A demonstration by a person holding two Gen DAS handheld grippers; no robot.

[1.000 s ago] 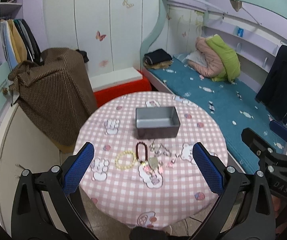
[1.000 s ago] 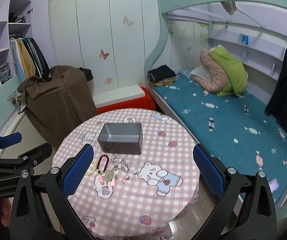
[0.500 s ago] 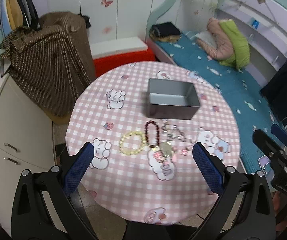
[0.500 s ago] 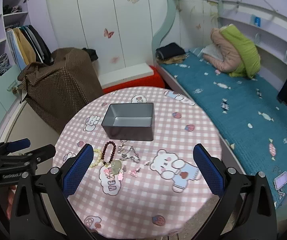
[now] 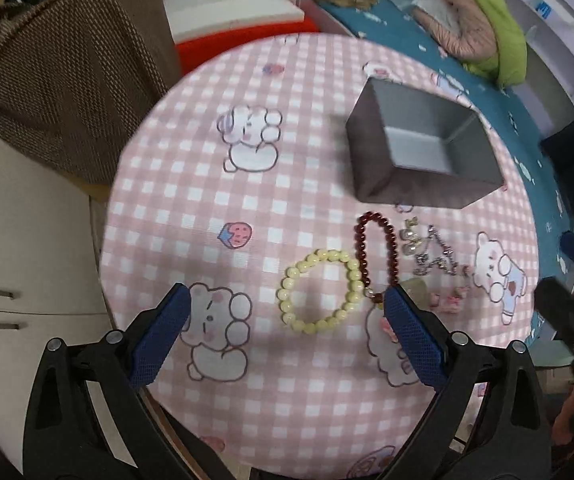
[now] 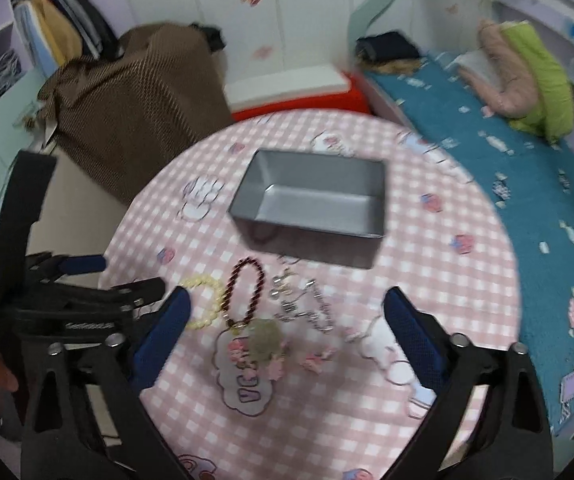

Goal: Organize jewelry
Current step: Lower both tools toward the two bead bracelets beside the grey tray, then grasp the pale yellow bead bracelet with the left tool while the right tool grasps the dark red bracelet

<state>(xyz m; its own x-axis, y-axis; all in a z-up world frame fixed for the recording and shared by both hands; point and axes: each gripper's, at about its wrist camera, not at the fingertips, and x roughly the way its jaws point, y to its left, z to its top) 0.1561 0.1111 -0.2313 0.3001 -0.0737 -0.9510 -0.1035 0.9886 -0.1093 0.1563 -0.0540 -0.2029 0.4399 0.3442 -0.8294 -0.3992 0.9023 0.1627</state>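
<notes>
On the round pink checked table (image 5: pixel 215 208) lie a pale yellow bead bracelet (image 5: pixel 319 291), a dark red bead bracelet (image 5: pixel 377 256), a silver chain tangle (image 5: pixel 431 252) and small pink pieces (image 5: pixel 447 300). A grey open box (image 5: pixel 423 148) stands behind them, empty. My left gripper (image 5: pixel 283 320) is open, above the yellow bracelet. My right gripper (image 6: pixel 287 328) is open, above the red bracelet (image 6: pixel 247 292), the chain tangle (image 6: pixel 303 304) and a greenish pendant (image 6: pixel 265 336). The box (image 6: pixel 311 208) and yellow bracelet (image 6: pixel 207 300) also show there.
A brown covered chair (image 6: pixel 135 96) stands behind the table on the left. A red and white bench (image 6: pixel 295 88) is at the wall. A teal bed (image 6: pixel 507 152) with pink and green bedding runs along the right. White cabinets (image 5: pixel 27 260) stand left of the table.
Both grippers have moved down and closer to the table; the jewelry now fills more of each view. The left gripper has come over the yellow bracelet. Both stay open.
</notes>
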